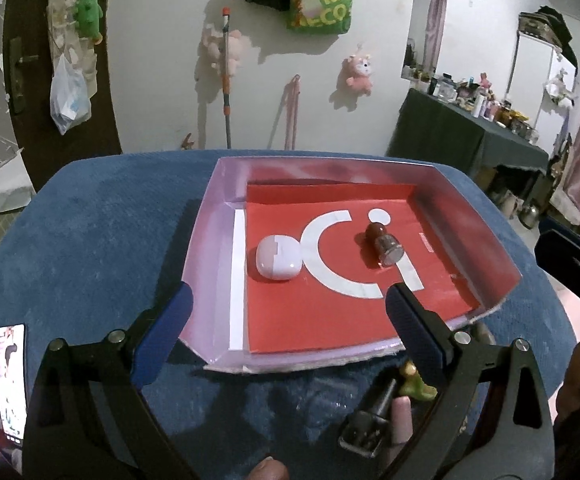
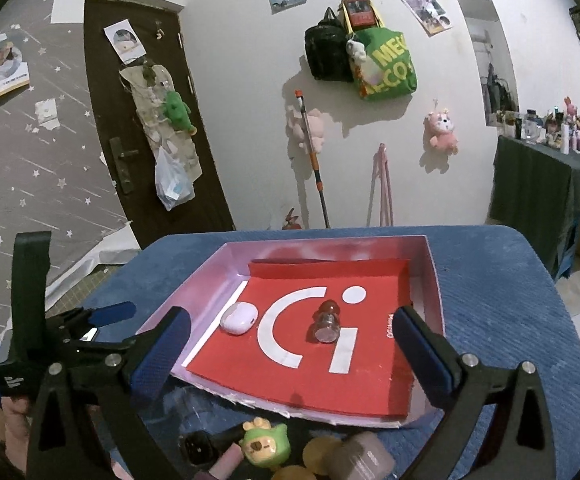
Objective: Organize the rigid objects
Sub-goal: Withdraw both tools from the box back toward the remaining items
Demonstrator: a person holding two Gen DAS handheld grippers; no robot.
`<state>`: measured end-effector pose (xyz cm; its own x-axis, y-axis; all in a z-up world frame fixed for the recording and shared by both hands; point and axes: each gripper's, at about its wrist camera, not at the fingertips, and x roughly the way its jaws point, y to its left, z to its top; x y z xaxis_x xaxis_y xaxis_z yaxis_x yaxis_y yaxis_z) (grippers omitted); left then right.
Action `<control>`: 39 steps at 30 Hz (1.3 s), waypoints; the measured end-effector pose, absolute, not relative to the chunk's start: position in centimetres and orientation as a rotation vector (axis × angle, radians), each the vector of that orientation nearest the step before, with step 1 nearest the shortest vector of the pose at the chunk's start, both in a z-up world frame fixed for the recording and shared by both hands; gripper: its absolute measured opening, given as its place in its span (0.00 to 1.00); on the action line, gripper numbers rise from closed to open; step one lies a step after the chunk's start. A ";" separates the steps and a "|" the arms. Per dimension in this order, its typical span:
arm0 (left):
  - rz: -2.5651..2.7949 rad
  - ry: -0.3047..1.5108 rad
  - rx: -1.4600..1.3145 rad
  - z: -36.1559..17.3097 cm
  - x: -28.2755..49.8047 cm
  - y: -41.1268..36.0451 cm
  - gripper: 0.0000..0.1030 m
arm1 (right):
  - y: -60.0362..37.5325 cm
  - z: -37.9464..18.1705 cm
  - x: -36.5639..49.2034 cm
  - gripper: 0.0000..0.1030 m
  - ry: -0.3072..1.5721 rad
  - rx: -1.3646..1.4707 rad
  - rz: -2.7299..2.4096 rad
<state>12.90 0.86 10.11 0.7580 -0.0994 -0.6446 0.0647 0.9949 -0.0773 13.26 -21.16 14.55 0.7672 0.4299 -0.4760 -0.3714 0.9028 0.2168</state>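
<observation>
A shallow box (image 1: 210, 224) with pale purple walls and a red floor sits on the blue table (image 1: 90, 220); it also shows in the right wrist view (image 2: 433, 276). In it lie a white earbud case (image 1: 277, 259) (image 2: 238, 319) and a small glass bottle with a dark red cap (image 1: 383, 245) (image 2: 325, 322), on its side. My left gripper (image 1: 286, 320) is open and empty above the box's near edge. My right gripper (image 2: 290, 344) is open and empty above the near edge too. A green figurine (image 2: 266, 444), a pink tube (image 1: 401, 420) and a dark bottle (image 1: 369, 424) lie in front of the box.
A lit phone (image 1: 10, 376) lies at the table's left edge. Round gold pieces (image 2: 319, 450) and a grey-brown cap (image 2: 363, 458) lie near the figurine. The left gripper shows in the right wrist view (image 2: 90, 320). A cluttered dark side table (image 1: 469, 136) stands at the right.
</observation>
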 end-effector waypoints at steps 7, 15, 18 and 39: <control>-0.062 0.675 -0.037 9.4 11.2 0.6 0.96 | -21.6 13.9 11.9 1.00 0.537 0.108 0.418; -0.084 0.707 -0.069 8.4 10.3 1.1 1.00 | -21.4 12.7 10.4 1.00 0.547 0.086 0.414; -0.088 0.710 -0.068 8.0 9.8 1.2 1.00 | -21.2 12.2 10.0 1.00 0.555 0.079 0.412; -0.057 0.699 -0.058 6.0 5.7 1.1 1.00 | -20.3 9.2 7.0 1.00 0.608 0.042 0.401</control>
<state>5.73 1.06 6.02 0.7643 -0.0717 -0.6409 0.0325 0.9968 -0.0728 6.95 -20.30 9.17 0.7461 0.3786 -0.5477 -0.3539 0.9223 0.1554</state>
